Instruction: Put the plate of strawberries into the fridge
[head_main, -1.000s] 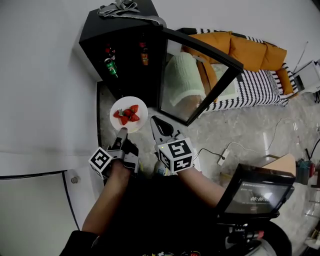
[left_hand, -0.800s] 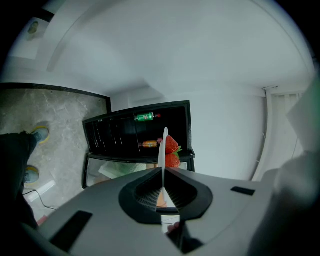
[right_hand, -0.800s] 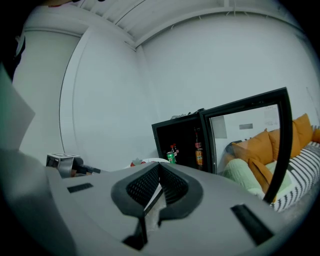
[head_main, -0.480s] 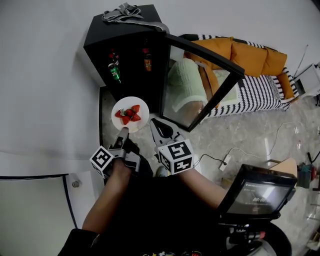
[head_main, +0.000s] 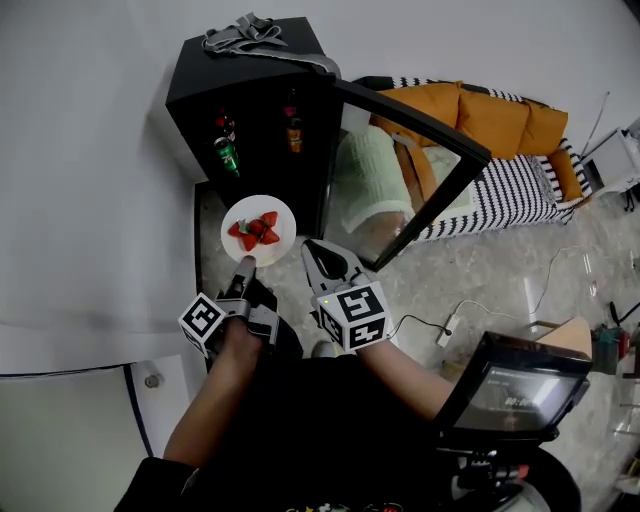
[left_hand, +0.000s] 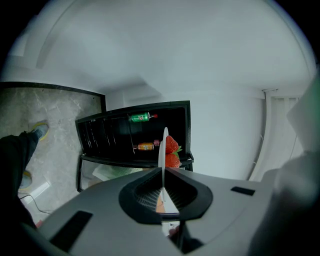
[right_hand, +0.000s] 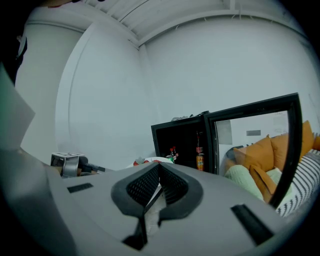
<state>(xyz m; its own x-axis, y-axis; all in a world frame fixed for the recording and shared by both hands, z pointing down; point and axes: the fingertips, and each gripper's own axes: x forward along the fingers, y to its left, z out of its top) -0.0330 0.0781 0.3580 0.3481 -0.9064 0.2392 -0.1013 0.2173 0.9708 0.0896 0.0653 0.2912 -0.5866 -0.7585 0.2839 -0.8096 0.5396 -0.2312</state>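
Strawberries (head_main: 255, 227) on the white plate (head_main: 263, 252), our left claw (head_main: 244, 266) pinching its rim below the open fridge (head_main: 255, 90), our right claw (head_main: 320, 256) closed, empty.

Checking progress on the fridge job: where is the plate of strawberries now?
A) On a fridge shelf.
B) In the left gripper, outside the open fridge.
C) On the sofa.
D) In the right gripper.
B: the left gripper is shut on the rim of the plate, which hangs in front of the open fridge, not yet inside.
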